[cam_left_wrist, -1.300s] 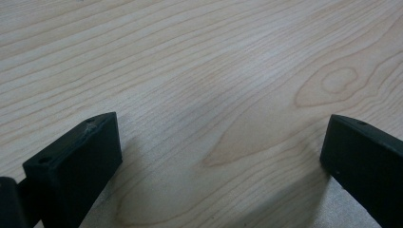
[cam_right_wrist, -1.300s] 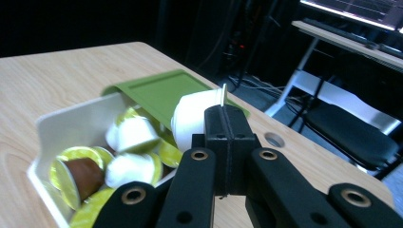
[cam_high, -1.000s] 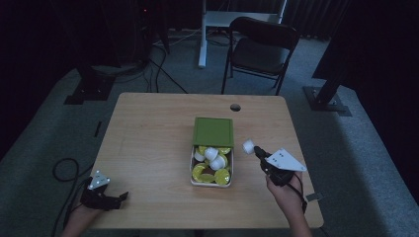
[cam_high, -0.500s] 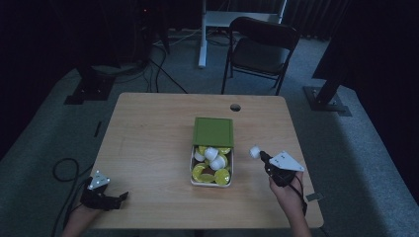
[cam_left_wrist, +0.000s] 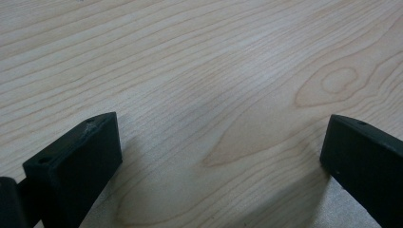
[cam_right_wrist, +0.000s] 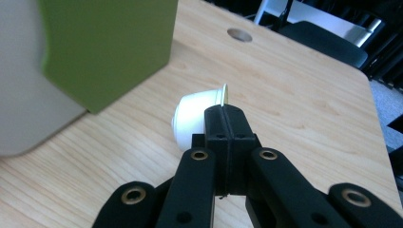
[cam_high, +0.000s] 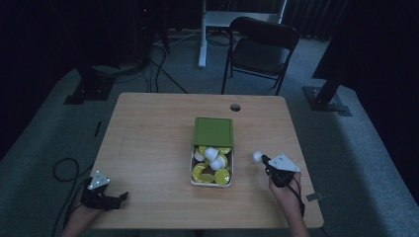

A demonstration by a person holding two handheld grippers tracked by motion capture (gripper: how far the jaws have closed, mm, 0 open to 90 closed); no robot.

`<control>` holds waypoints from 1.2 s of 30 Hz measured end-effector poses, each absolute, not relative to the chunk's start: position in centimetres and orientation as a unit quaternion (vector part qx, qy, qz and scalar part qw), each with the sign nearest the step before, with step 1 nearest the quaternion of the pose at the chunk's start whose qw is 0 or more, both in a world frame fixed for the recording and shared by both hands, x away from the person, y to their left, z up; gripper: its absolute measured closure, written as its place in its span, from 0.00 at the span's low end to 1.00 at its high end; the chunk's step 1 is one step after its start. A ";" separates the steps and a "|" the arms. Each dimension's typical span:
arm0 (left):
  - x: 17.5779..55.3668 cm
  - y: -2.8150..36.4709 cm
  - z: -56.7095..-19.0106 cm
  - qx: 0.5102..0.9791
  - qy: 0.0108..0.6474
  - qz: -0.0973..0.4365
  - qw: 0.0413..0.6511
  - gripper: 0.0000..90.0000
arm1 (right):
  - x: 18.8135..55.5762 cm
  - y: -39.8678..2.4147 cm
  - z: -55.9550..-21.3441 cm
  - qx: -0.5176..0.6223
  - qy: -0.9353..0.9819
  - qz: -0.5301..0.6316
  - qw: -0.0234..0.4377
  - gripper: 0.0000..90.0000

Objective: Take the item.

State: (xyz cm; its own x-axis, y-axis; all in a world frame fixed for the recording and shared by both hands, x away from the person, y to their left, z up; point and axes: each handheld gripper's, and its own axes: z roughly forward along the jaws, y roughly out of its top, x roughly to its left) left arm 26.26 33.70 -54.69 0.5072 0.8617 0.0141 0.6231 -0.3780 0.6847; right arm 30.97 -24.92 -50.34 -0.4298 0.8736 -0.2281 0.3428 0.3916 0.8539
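Right gripper [cam_right_wrist: 223, 111] pinching the rim of a white capsule [cam_right_wrist: 197, 118], capsule at the jaw tips' 11 o'clock, low over the table [cam_high: 148, 148] at 3 o'clock of the capsule box [cam_high: 211, 165], left gripper [cam_left_wrist: 218, 156] spread, nothing between its jaws, at the table's 7 o'clock corner.

white capsule [cam_right_wrist: 197, 116], green lid [cam_high: 213, 132] on a box of yellow and white capsules [cam_high: 211, 165], light wood-grain table [cam_high: 148, 148], black gripper [cam_right_wrist: 223, 114].

The worktop [cam_high: 148, 148] is pale wood with a smooth, matt grain. Beside the box, its green lid [cam_high: 213, 132] looks matt. The white capsule [cam_right_wrist: 195, 116] is smooth plastic; the jaws are matt black plastic.
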 end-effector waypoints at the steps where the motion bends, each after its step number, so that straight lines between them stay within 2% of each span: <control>1: 26.3 33.7 -54.7 0.808 0.459 0.188 0.317 0.00 | 31.0 -24.9 -50.3 0.402 0.757 0.378 0.351 1.00; 25: 26.3 33.7 -54.7 0.808 0.460 0.189 0.317 0.00 | 32.1 -25.7 -52.9 0.416 0.769 0.354 0.332 0.99; 29: 26.3 33.7 -54.7 0.808 0.460 0.189 0.316 0.00 | 32.0 -25.8 -52.6 0.421 0.762 0.358 0.337 0.88; 34: 26.3 33.7 -54.7 0.808 0.460 0.188 0.316 0.00 | 31.9 -26.0 -52.1 0.421 0.761 0.366 0.332 0.81; 36: 26.3 33.7 -54.7 0.808 0.460 0.188 0.316 0.00 | 31.8 -25.9 -51.7 0.418 0.758 0.372 0.336 0.73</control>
State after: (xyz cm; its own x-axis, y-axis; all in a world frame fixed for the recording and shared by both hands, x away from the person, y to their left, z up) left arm 26.26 33.70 -54.69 0.5065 0.8621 0.0137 0.6235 -0.3772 0.6848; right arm 31.83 -25.86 -51.72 -0.4254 0.8829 -0.1986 0.3837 0.3747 0.8440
